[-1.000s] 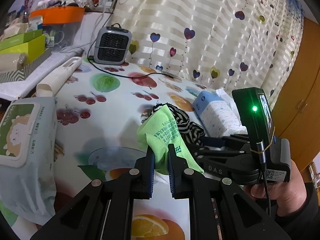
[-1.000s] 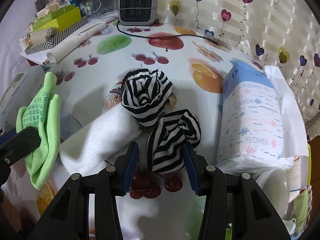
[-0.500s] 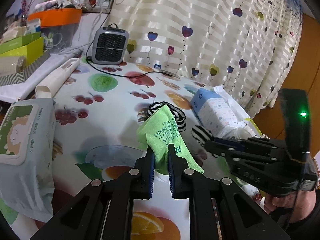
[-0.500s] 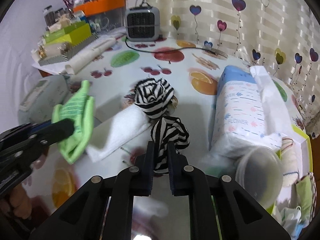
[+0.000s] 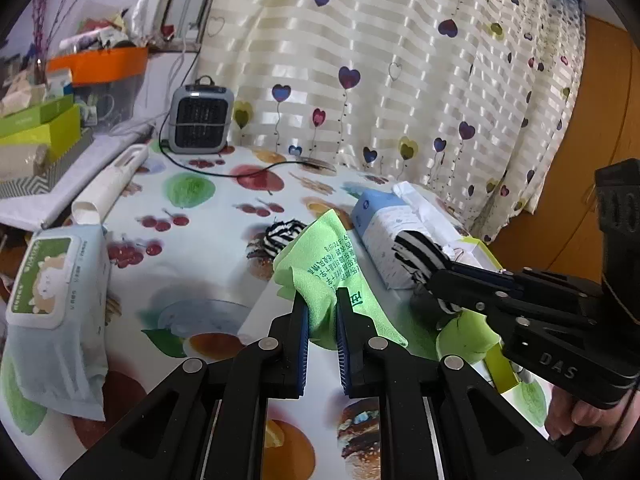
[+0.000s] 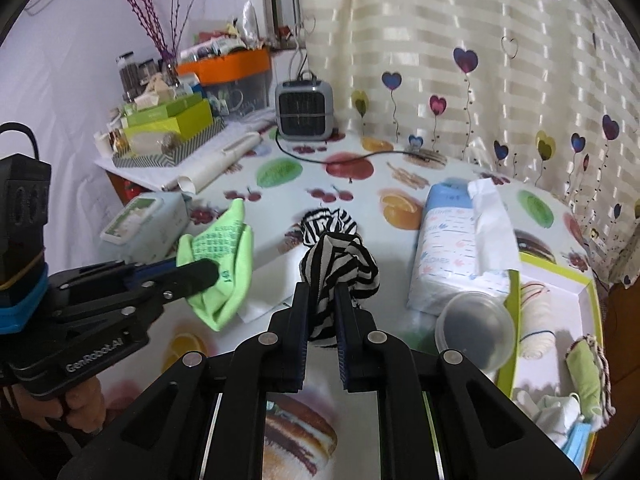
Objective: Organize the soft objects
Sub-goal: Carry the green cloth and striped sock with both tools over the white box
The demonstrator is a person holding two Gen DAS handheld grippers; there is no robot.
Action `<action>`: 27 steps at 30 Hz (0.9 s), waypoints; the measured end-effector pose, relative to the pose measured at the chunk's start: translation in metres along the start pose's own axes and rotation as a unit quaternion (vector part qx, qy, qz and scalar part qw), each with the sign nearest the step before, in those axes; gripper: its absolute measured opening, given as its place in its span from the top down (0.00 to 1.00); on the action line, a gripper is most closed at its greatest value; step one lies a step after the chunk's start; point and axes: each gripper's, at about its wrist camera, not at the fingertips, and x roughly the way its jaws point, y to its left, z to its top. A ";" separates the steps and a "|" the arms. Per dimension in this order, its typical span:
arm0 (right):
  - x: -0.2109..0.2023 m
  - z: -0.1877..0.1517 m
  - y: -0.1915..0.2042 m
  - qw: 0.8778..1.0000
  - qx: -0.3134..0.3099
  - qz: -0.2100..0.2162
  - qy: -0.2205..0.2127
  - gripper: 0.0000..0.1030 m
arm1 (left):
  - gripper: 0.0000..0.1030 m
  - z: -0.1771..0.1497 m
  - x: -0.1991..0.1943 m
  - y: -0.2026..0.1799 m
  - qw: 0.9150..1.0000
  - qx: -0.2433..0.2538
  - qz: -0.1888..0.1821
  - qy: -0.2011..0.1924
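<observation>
Green cloth (image 5: 332, 276) pinched in left hand-held gripper (image 5: 322, 316); striped sock (image 6: 340, 268) in right (image 6: 322, 312).

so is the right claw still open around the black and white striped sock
No, the right claw is shut on the black and white striped fabric sock, lifted above the fruit-print tablecloth.

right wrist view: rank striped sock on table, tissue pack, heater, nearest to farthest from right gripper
1. Striped sock on the table: just beyond the right gripper, straight ahead, past the striped sock it holds.
2. Tissue pack: ahead and to the right, a bit farther out.
3. Heater: farthest, at the table's back edge by the curtain.
</observation>
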 end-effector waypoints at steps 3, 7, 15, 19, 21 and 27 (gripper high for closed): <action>-0.011 -0.001 -0.001 1.000 0.004 0.001 -0.011 0.88 | 0.89 0.002 -0.004 -0.010 1.000 0.007 0.001 -0.003; -0.029 -0.003 -0.004 1.000 0.008 0.001 -0.029 0.88 | 0.89 0.004 -0.009 -0.025 1.000 0.019 -0.003 -0.008; -0.057 -0.009 -0.015 0.998 0.022 -0.005 -0.055 0.88 | 0.89 0.007 -0.016 -0.050 0.999 0.043 -0.010 -0.015; -0.066 -0.012 -0.020 0.998 0.029 -0.008 -0.062 0.88 | 0.89 0.008 -0.017 -0.060 0.999 0.049 -0.014 -0.015; -0.069 -0.013 -0.023 0.997 0.033 -0.010 -0.064 0.88 | 0.89 0.009 -0.016 -0.064 0.998 0.053 -0.017 -0.016; -0.078 -0.017 -0.032 0.997 0.042 -0.014 -0.069 0.88 | 0.89 0.010 -0.014 -0.075 0.998 0.061 -0.024 -0.014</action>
